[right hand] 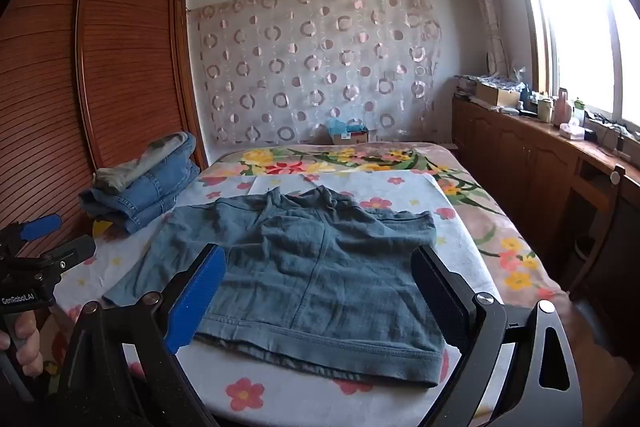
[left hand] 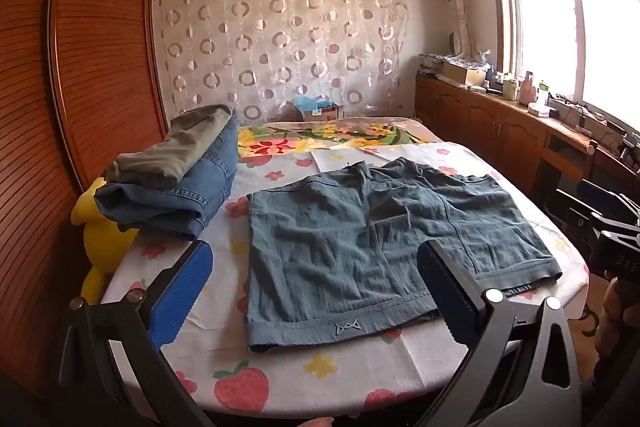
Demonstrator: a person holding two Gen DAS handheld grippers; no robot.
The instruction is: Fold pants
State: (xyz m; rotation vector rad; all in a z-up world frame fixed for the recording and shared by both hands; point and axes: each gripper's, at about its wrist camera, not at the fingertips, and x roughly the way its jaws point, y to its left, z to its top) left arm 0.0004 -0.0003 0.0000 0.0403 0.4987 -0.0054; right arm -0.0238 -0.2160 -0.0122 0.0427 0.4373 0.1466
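Note:
A pair of teal-grey shorts (left hand: 360, 239) lies spread flat on the bed, leg hems toward me, waistband with drawstring at the far side. It also shows in the right wrist view (right hand: 312, 267). My left gripper (left hand: 316, 267) is open and empty, hovering above the near hem of the left leg. My right gripper (right hand: 320, 275) is open and empty, hovering above the near hem of the right leg. The left gripper also appears at the left edge of the right wrist view (right hand: 52, 239). The right gripper's body shows at the right edge of the left wrist view (left hand: 608, 227).
A stack of folded jeans and olive pants (left hand: 172, 175) sits at the bed's far left, also in the right wrist view (right hand: 140, 183). A yellow plush toy (left hand: 100, 239) lies beside the wardrobe (left hand: 80, 67). A wooden cabinet (right hand: 540, 155) runs along the right.

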